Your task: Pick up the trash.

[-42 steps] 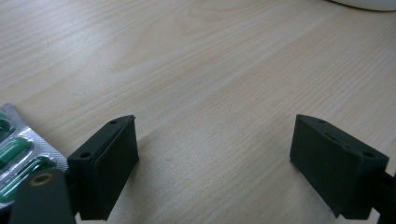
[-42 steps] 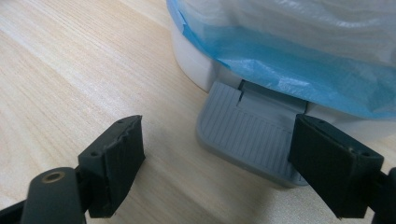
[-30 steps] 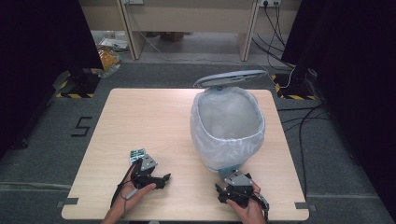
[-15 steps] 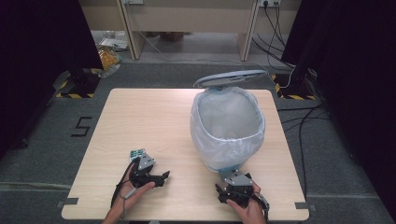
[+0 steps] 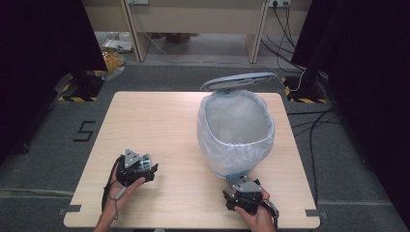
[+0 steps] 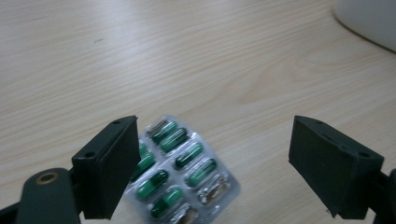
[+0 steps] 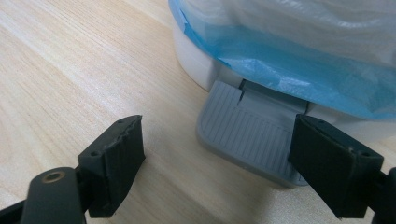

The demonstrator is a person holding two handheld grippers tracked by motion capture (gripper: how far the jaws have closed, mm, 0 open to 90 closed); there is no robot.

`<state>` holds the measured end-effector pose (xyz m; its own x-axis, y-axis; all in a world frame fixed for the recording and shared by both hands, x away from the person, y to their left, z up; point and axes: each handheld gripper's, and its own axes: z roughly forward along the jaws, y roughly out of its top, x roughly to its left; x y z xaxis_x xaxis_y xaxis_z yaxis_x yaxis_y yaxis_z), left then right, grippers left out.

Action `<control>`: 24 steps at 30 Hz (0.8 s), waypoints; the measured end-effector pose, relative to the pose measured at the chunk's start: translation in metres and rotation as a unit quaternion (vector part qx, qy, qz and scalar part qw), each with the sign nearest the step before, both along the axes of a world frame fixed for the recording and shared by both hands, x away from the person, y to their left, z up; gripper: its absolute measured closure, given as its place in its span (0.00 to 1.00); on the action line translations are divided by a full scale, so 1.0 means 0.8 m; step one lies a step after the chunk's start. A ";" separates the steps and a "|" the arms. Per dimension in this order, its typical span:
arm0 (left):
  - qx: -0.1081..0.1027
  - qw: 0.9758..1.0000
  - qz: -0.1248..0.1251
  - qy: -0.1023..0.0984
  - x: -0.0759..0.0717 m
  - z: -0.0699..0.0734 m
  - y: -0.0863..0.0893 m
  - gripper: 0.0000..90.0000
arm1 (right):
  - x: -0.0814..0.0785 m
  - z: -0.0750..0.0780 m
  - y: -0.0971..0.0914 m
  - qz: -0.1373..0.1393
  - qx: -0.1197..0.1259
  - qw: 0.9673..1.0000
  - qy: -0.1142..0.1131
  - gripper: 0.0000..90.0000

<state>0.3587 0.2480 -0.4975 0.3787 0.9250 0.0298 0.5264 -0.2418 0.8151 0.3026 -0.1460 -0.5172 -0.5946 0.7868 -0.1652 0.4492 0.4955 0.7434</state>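
A blister pack point(image 6: 180, 170) of green capsules lies flat on the wooden table point(image 5: 159, 121), at its front left point(image 5: 144, 161). My left gripper point(image 6: 215, 123) point(image 5: 147, 166) is open around it. Its jaws have just been closing a little, with the pack between them beside the left jaw and the right jaw well clear. My right gripper point(image 7: 219, 121) point(image 5: 240, 189) stands open at the front right, facing the grey foot pedal point(image 7: 252, 140) of a white pedal bin point(image 5: 235, 133). Nothing is between its fingers.
The bin is lined with a pale plastic bag point(image 7: 299, 65) that looks blue at its base. Its grey lid point(image 5: 239, 81) stands up at the back. Beyond the table are dark curtains, cables and a wooden bench.
My left gripper has moved away from the person and to the left, up to the blister pack, which now sits between its jaws. The right gripper has not moved.
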 end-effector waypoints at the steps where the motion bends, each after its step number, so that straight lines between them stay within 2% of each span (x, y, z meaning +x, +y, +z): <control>1: 0.001 1.000 0.003 0.002 0.001 -0.001 0.002 0.18 | 0.000 0.000 0.000 0.000 0.000 1.000 0.000 0.20; 6: 0.009 0.999 0.021 0.029 0.007 -0.012 0.011 0.17 | 0.000 0.000 0.000 0.000 0.001 1.000 -0.001 0.20; 10: 0.019 0.999 0.023 0.039 0.012 -0.023 0.011 0.17 | -0.001 0.000 0.000 -0.001 0.001 1.000 -0.001 0.20; 14: 0.018 0.998 0.025 0.045 0.017 -0.029 0.008 0.17 | -0.001 -0.001 0.000 -0.001 0.002 1.000 -0.001 0.20; 16: 0.011 0.999 0.022 0.049 0.018 -0.030 0.007 0.17 | 0.000 -0.001 -0.001 0.001 0.001 1.000 -0.003 0.20; 24: 0.004 0.999 0.006 0.046 0.030 -0.028 -0.003 0.18 | 0.000 -0.001 -0.001 0.001 0.001 1.000 -0.003 0.20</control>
